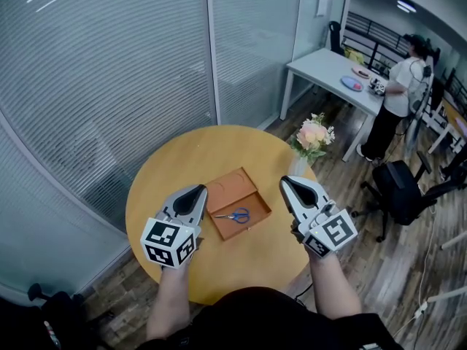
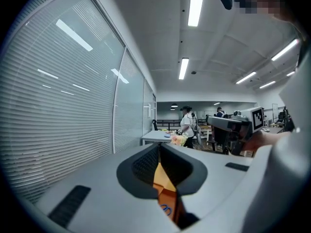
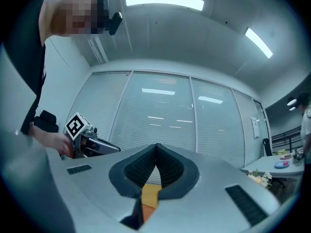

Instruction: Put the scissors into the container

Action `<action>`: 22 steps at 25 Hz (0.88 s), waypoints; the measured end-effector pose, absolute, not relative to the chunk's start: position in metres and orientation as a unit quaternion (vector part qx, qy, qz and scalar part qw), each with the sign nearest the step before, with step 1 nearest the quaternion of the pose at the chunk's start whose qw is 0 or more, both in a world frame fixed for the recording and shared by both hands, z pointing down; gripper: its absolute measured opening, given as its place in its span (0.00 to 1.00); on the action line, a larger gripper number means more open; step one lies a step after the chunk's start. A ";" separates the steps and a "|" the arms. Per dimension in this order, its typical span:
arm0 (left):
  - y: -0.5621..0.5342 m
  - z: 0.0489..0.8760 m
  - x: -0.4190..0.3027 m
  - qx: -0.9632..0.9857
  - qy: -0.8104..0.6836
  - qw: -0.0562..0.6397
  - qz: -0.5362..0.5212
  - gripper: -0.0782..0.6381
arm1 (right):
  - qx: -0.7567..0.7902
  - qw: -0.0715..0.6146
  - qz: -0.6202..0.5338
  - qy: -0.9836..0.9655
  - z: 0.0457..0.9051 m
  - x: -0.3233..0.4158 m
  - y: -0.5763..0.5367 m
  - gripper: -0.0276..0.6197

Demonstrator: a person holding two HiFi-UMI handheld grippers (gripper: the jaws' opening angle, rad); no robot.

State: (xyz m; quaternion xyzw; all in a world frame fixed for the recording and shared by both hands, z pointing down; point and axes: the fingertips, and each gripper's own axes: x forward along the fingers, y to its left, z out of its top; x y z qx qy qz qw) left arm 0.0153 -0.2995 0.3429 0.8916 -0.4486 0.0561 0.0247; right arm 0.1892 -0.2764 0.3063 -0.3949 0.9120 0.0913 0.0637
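Blue-handled scissors (image 1: 236, 215) lie inside the shallow brown container (image 1: 232, 188) in the middle of the round yellow table (image 1: 182, 166). My left gripper (image 1: 198, 189) hovers just left of the container, jaws shut with nothing between them. My right gripper (image 1: 286, 181) hovers just right of it, also shut and empty. In the left gripper view the jaws (image 2: 159, 147) meet at their tips, and below them show the container (image 2: 167, 198) and a bit of the scissors (image 2: 166, 209). In the right gripper view the shut gripper (image 3: 156, 146) stands over the table (image 3: 150, 194).
A vase of pink flowers (image 1: 312, 137) stands at the table's right edge. Glass walls with blinds (image 1: 109, 86) run behind and to the left. At the back right are a grey desk (image 1: 328, 68), a person (image 1: 398, 93) and a black office chair (image 1: 398, 188).
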 end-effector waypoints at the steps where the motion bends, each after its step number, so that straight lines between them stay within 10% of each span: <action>1: -0.299 0.343 0.015 0.892 -0.448 0.026 0.055 0.14 | -0.394 0.061 0.092 0.912 0.307 0.187 -0.276 0.10; 22: -0.298 0.348 0.008 0.889 -0.455 0.037 0.048 0.14 | -0.382 0.052 0.072 0.920 0.322 0.179 -0.277 0.10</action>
